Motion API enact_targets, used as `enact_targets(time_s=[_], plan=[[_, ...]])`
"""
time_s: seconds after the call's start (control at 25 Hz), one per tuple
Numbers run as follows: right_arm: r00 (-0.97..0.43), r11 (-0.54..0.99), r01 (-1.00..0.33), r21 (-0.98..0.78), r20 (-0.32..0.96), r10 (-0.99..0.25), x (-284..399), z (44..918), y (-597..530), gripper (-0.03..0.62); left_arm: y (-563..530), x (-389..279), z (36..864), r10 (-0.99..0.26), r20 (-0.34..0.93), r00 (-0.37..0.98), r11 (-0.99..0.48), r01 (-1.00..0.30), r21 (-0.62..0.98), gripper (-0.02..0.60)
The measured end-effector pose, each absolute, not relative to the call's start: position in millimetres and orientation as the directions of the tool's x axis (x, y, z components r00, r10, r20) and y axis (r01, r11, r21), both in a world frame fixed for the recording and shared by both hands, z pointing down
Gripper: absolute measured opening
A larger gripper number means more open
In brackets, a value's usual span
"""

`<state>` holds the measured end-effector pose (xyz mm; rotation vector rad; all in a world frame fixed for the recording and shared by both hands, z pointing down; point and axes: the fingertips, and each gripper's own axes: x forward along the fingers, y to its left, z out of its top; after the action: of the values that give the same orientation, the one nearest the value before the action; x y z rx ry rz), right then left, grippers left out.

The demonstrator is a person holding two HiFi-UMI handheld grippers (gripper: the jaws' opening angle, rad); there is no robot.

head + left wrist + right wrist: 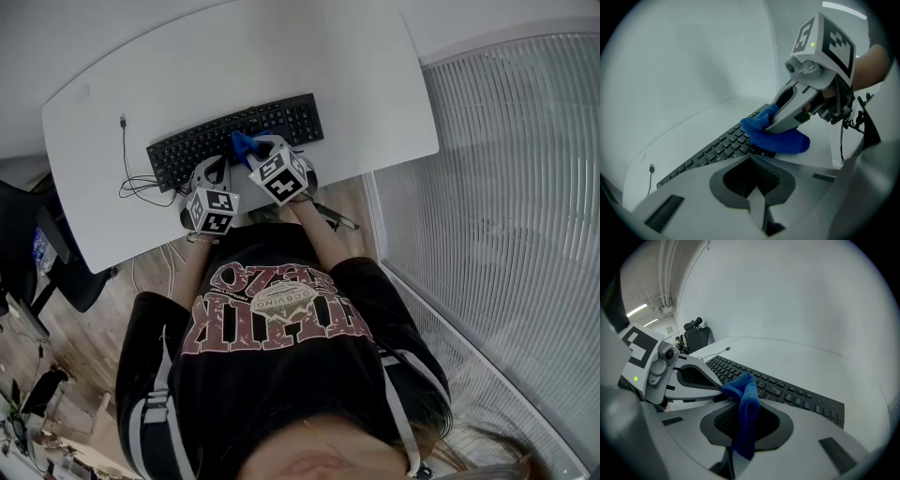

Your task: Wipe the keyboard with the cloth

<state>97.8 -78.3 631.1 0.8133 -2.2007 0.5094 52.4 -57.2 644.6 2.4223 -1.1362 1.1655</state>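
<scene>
Near the front edge of the tabletop [356, 75], in the head view, the right gripper [249, 156] is holding the blue cloth [242, 142] on the middle of the black keyboard [187, 150], whose long axis is running along that edge.

In the left gripper view, the left gripper [757, 206] is closed on nothing, waiting just beside the cloth.

In the right gripper view, the jaws are pinching the cloth [746, 404], and the keys are stretching away to both sides.

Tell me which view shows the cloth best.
Right gripper view: the cloth sits close, clamped in the right gripper. Left gripper view shows it partly covered, on the keyboard; head view, a blue speck.
</scene>
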Motion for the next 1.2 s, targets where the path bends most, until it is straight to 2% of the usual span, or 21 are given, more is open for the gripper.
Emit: enact_targets(time_s=[1.2], plan=[[-0.439,0.591,-0.800,-0.102,0.770,-0.462,202,628,-90,0.064,-60,123,639,-0.516,0.740,0.431,-0.734,-0.668,-0.122,0.040]])
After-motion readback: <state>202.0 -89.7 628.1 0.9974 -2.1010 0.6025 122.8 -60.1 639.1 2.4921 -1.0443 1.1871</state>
